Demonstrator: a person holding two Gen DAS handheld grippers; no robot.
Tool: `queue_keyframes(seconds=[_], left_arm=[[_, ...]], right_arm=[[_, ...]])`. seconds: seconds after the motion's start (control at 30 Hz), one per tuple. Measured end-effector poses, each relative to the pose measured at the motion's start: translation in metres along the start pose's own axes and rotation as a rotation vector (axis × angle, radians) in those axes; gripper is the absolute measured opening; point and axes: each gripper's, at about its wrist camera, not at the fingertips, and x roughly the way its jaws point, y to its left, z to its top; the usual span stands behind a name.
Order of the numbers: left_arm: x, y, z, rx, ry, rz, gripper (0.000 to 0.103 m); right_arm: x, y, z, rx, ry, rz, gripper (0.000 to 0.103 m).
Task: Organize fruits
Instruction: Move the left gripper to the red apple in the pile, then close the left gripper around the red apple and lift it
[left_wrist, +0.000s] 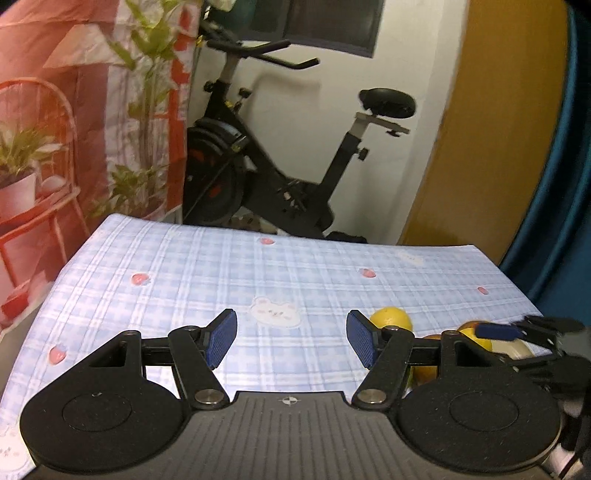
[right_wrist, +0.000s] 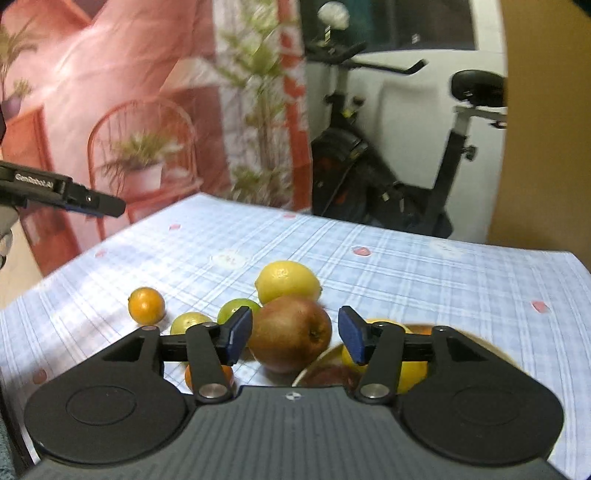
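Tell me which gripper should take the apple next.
Right. The right gripper is open, its jaws either side of the apple, beside the bowl. The left gripper, also open, faces bare tablecloth, with the fruit off to its right.

On the table (right_wrist: 443, 288) the lemon (right_wrist: 287, 281) lies behind the apple (right_wrist: 290, 338), a mandarin (right_wrist: 146, 305) well to their left, the bowl (right_wrist: 317, 363) just right of the apple.
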Motion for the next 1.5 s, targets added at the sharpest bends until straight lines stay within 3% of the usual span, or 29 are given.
queue_keyframes(seconds=[0.23,0.4,0.57,0.7,0.8,0.9,1.13,1.37,1.5], left_arm=[[0.014,-0.011,-0.012,-0.016,-0.005,-0.073,0.068],[0.022,-0.022,-0.015,-0.009,0.016,-0.128,0.068],[0.043,-0.047,-0.021,0.057,0.081,-0.201,0.067],[0.062,-0.059,-0.03,0.061,0.161,-0.257,0.056],[0.074,-0.061,-0.035,0.035,0.186,-0.284,0.046],[0.083,-0.066,-0.041,0.043,0.205,-0.299,0.037],[0.089,-0.07,-0.048,0.028,0.237,-0.371,0.037],[0.092,-0.066,-0.049,0.002,0.239,-0.389,0.037],[0.093,-0.063,-0.05,-0.016,0.239,-0.395,0.037]], right_arm=[[0.044,0.008,0.014,-0.094,0.178,0.017,0.059],[0.039,0.019,0.008,-0.105,0.186,-0.007,0.064],[0.025,0.036,-0.008,-0.163,0.189,0.043,0.063],[0.022,0.044,-0.013,-0.167,0.196,0.064,0.062],[0.024,0.045,-0.014,-0.186,0.218,0.091,0.055],[0.027,0.043,-0.012,-0.194,0.223,0.08,0.055],[0.03,0.035,0.002,-0.238,0.222,0.043,0.055],[0.06,0.051,0.007,-0.472,0.328,0.025,0.067],[0.077,0.051,0.01,-0.499,0.386,0.037,0.069]])
